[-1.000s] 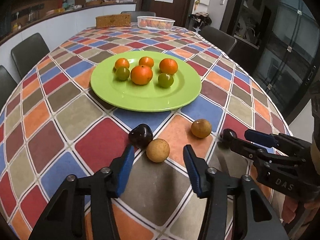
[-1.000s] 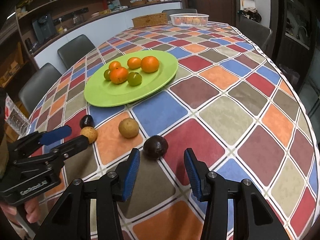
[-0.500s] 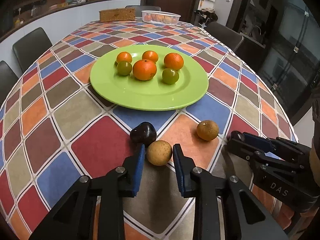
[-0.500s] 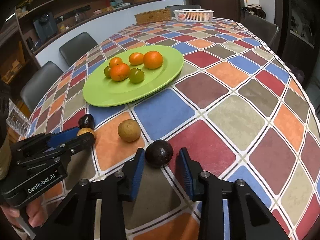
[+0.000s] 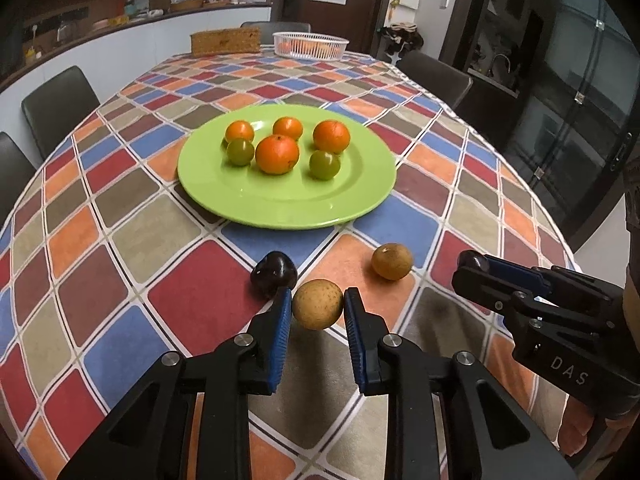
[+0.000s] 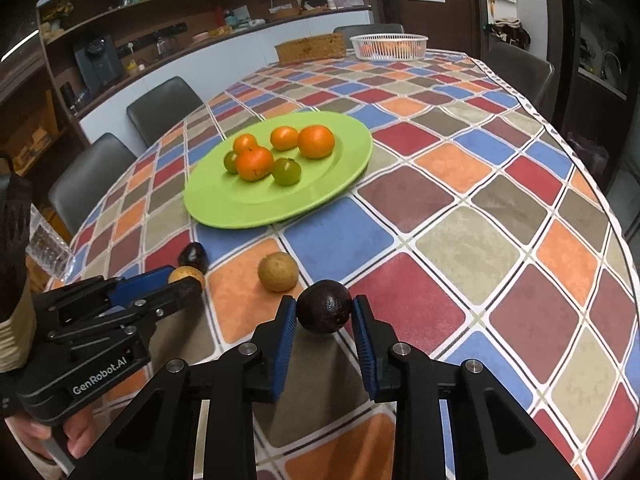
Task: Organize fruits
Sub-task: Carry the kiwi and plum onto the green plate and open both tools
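My left gripper (image 5: 317,300) is shut on a tan round fruit (image 5: 318,309) on the chequered tablecloth; a dark purple fruit (image 5: 273,274) lies just left of its tip and a second tan fruit (image 5: 392,261) sits to the right. My right gripper (image 6: 325,308) is shut on a dark round fruit (image 6: 324,312). In the right wrist view the left gripper (image 6: 188,286) reaches in from the left, the loose tan fruit (image 6: 277,271) between the two. A green plate (image 5: 280,204) beyond holds several oranges and two green fruits.
A white mesh basket (image 5: 310,45) and a woven box (image 5: 225,41) stand at the table's far end. Dark chairs (image 5: 60,104) ring the table. A clear glass (image 6: 44,246) stands at the left table edge. Glass doors are on the right.
Both grippers closed from open: the left onto the tan fruit, the right onto the dark fruit. Neither hand shifted much.
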A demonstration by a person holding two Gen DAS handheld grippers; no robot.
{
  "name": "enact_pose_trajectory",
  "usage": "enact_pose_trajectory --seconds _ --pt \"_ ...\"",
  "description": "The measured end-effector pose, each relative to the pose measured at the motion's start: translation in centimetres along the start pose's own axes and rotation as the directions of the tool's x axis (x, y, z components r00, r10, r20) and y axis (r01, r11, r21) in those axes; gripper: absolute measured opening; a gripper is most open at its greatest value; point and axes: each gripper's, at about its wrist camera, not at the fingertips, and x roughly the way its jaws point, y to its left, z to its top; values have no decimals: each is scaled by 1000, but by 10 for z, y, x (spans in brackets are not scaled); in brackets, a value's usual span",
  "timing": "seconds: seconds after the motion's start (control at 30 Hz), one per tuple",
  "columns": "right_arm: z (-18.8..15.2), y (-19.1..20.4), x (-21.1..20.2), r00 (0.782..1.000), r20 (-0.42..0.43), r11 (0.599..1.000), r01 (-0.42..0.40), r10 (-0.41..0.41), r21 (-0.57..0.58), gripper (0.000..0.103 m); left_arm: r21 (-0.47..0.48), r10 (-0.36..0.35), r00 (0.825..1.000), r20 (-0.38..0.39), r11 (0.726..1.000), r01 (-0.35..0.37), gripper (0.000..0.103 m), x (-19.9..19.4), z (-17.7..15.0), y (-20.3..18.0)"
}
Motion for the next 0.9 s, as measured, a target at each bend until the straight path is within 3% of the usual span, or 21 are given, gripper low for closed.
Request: enact_pose_trajectory --seconds 0.57,0.9 --pt "19 24 -46 993 108 999 -34 38 -39 30 36 -22 990 140 999 17 27 -56 16 -2" --pt "42 35 -43 989 127 996 -66 72 -56 30 62 -13 981 191 998 1 27 -65 34 8"
